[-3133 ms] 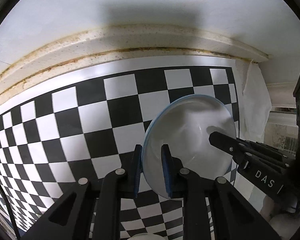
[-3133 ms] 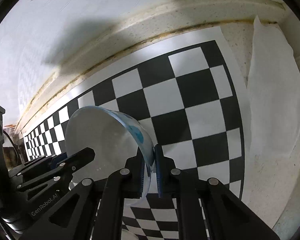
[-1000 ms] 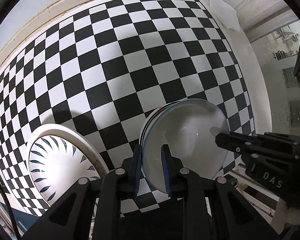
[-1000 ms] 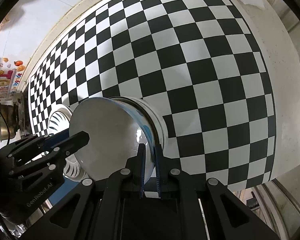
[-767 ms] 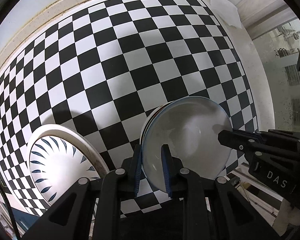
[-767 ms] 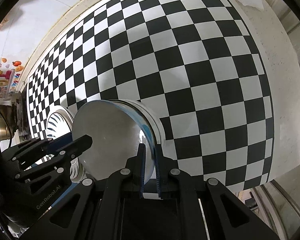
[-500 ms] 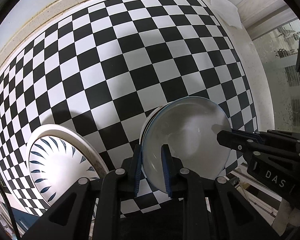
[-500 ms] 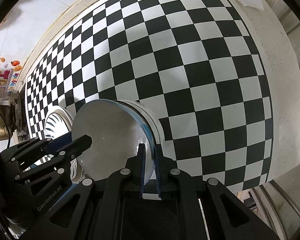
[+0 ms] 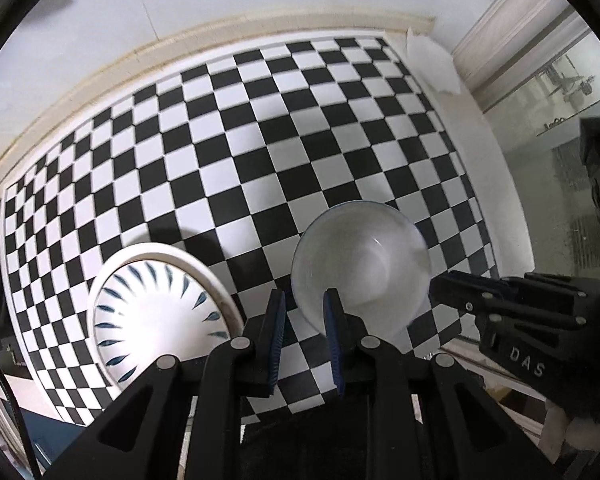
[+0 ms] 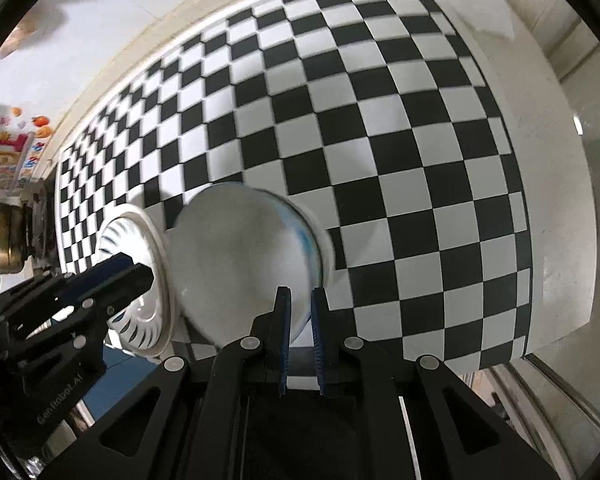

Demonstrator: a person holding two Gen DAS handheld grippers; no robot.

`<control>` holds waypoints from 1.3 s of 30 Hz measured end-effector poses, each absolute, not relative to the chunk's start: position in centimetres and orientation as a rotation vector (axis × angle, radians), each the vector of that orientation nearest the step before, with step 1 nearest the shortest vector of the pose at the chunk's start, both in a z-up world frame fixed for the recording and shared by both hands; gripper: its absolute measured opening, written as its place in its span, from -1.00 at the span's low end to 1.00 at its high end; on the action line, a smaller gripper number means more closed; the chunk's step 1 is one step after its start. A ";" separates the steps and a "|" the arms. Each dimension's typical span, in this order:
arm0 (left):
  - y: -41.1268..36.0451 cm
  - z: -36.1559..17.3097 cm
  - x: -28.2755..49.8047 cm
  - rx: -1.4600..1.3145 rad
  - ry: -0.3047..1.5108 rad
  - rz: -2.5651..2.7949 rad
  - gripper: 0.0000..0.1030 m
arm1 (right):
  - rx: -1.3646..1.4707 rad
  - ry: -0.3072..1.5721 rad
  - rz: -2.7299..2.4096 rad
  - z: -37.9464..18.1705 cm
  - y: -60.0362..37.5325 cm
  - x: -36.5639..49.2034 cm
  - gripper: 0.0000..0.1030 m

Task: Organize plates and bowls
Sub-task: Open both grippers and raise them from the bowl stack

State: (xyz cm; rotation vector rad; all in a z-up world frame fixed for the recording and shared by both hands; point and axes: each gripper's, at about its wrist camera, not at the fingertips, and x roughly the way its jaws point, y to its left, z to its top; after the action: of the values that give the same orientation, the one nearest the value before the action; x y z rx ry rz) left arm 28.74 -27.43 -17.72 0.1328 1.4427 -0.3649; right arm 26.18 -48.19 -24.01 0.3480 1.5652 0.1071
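A white bowl with a blue rim (image 9: 360,264) sits nested in another bowl on the checkered mat (image 9: 228,128). My left gripper (image 9: 303,308) is open, its fingers either side of the bowl's near-left rim without pinching it. My right gripper (image 10: 299,306) is open too, just off the bowl's (image 10: 240,260) right rim; it shows in the left wrist view (image 9: 452,284) at the bowl's right. A white plate with blue leaf marks (image 9: 152,308) lies to the bowl's left, also in the right wrist view (image 10: 136,280).
The mat ends near the counter's front edge (image 9: 460,348). A white cloth (image 9: 432,64) lies at the far right corner. A wall and ledge (image 9: 180,40) run along the back. A metal pot (image 10: 0,240) stands at the far left.
Both grippers carried the bowl down onto the other bowl beside the plate. Both have now let go of the rim and drawn back and up a little.
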 end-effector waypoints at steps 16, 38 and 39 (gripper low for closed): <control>-24.8 -9.1 21.8 0.116 1.205 -0.355 -0.33 | 0.233 1.305 0.073 -12.1 -46.5 17.1 0.39; -22.5 -4.1 17.9 0.104 1.038 -0.319 0.59 | 0.245 1.134 -0.017 -5.5 -47.2 11.4 0.62; -22.5 -3.9 17.8 0.105 1.033 -0.321 0.59 | 0.244 1.131 -0.020 -5.3 -47.2 11.3 0.62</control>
State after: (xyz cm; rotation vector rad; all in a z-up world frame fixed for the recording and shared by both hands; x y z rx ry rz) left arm 17.83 -22.45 -3.87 0.1046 1.0327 -0.3210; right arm 11.35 -47.25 -5.31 0.2440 1.1307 -0.0197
